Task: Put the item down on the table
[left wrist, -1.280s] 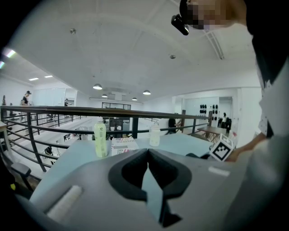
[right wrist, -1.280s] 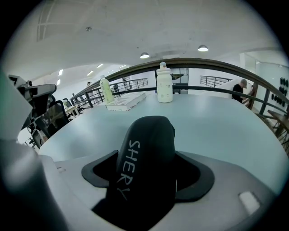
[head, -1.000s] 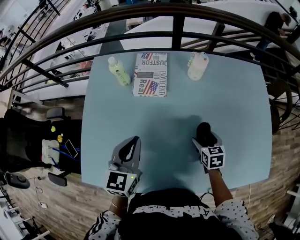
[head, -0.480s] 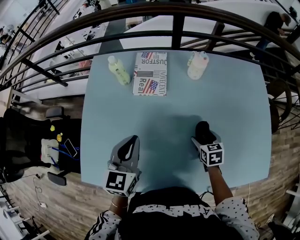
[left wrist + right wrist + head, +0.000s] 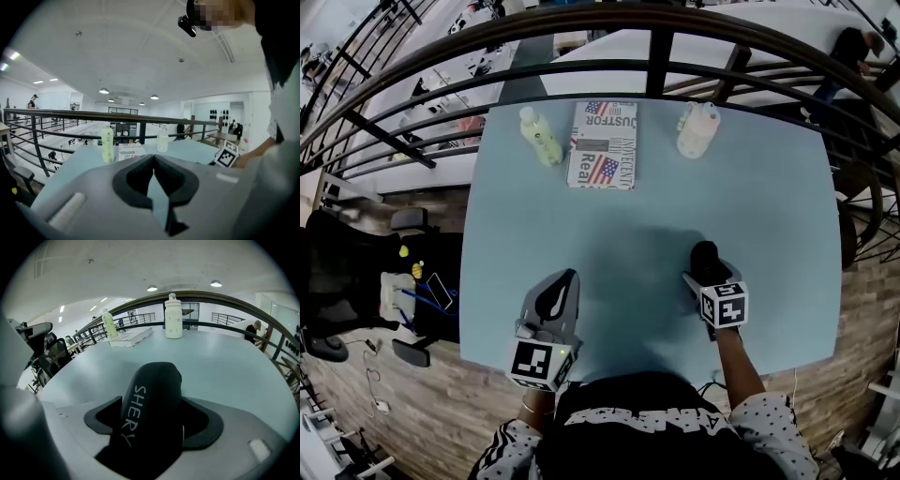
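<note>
A black, rounded item with white lettering (image 5: 152, 399) sits between the jaws of my right gripper (image 5: 153, 419), which is shut on it. In the head view this item (image 5: 705, 255) is over the near right part of the light blue table (image 5: 759, 197). I cannot tell whether it touches the tabletop. My left gripper (image 5: 565, 279) is over the near left of the table, its jaws pointing away from me. Its jaws (image 5: 153, 157) meet at the tips with nothing between them.
Along the table's far edge stand a pale green bottle (image 5: 540, 138), a book with a flag-print cover (image 5: 602, 144) and a white bottle (image 5: 697, 129). A dark railing (image 5: 656, 66) runs behind the table. A chair and bags (image 5: 394, 291) are on the floor to the left.
Almost nothing: my right gripper with the black item has drifted very slightly towards me. The left gripper has stayed put.
</note>
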A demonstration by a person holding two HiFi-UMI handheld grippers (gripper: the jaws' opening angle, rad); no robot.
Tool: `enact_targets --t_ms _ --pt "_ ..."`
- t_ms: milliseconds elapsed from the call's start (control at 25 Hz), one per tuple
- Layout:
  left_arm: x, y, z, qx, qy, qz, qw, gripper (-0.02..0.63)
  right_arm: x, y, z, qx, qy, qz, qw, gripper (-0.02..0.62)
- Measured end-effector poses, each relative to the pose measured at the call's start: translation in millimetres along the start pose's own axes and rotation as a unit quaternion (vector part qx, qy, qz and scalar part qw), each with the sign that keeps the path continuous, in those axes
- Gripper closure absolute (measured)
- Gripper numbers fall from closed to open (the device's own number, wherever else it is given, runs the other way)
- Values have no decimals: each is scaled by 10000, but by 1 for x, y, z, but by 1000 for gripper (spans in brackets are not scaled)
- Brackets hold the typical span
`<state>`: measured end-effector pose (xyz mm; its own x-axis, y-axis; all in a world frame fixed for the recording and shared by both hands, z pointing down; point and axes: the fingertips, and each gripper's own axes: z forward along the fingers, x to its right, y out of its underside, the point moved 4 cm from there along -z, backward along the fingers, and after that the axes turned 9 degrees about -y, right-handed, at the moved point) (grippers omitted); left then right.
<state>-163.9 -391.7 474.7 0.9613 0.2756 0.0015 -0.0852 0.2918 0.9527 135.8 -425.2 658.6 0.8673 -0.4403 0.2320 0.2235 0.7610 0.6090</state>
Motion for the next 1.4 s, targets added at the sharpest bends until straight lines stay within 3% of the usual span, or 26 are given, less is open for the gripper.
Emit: enact_targets --t_ms 720,1080,1400 --pt "7 -10 -15 116 126 65 9998 606 -6 -5 -12 197 -8 -68 9998 207" --pt "18 -15 -26 228 136 75 9996 606 -13 -28 -40 796 -2 -239 9965 207" --pt "26 -22 -40 314 66 146 9994 606 -27 -59 -81 1573 -5 -542 9861 215"
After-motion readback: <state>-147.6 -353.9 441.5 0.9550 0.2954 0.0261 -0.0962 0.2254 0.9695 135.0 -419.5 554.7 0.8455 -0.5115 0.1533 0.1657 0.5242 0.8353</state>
